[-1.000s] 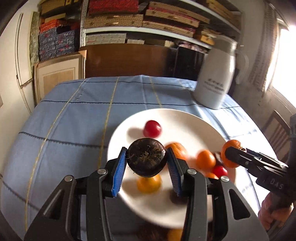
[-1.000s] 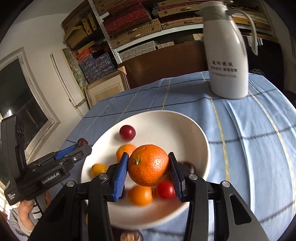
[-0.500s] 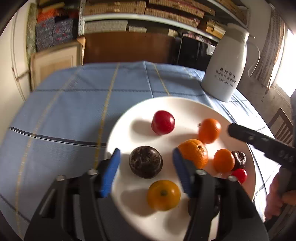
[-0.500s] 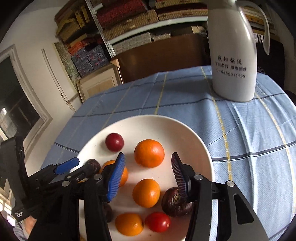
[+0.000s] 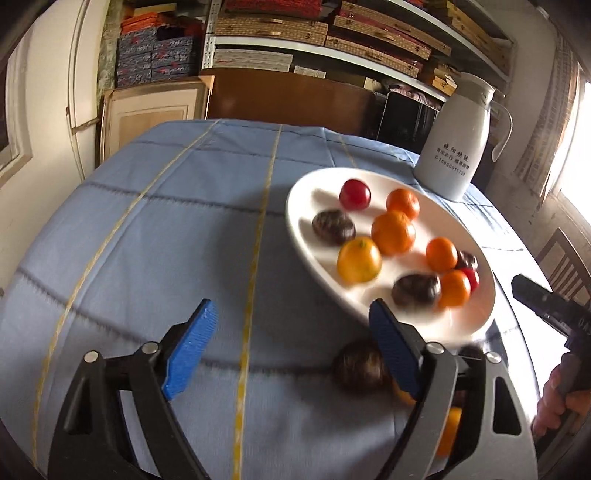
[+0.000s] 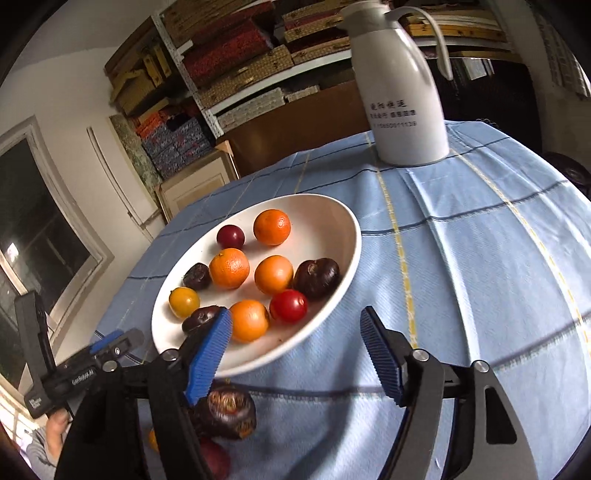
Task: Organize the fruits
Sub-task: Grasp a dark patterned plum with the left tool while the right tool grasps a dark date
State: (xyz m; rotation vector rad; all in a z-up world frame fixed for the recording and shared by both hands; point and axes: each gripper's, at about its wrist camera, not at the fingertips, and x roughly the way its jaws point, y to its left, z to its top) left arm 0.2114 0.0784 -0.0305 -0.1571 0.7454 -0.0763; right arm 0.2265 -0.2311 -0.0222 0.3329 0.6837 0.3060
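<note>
The plate (image 6: 343, 218) sits on the cloth-covered counter (image 6: 480, 258) with the fruits (image 6: 273, 275) gathered in it, and the jug (image 6: 402, 96) stands behind it toward the counter's far edge. A few loose fruits (image 6: 227, 408) lie on the cloth just in front of the plate's near rim. Shelves of boxes (image 5: 321, 29) line the wall behind the counter.

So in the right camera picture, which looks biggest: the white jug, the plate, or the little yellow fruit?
1. Plate, widest in this view.
2. White jug, though it stands farther away, so true size is unsure.
3. Yellow fruit, clearly smallest.
</note>
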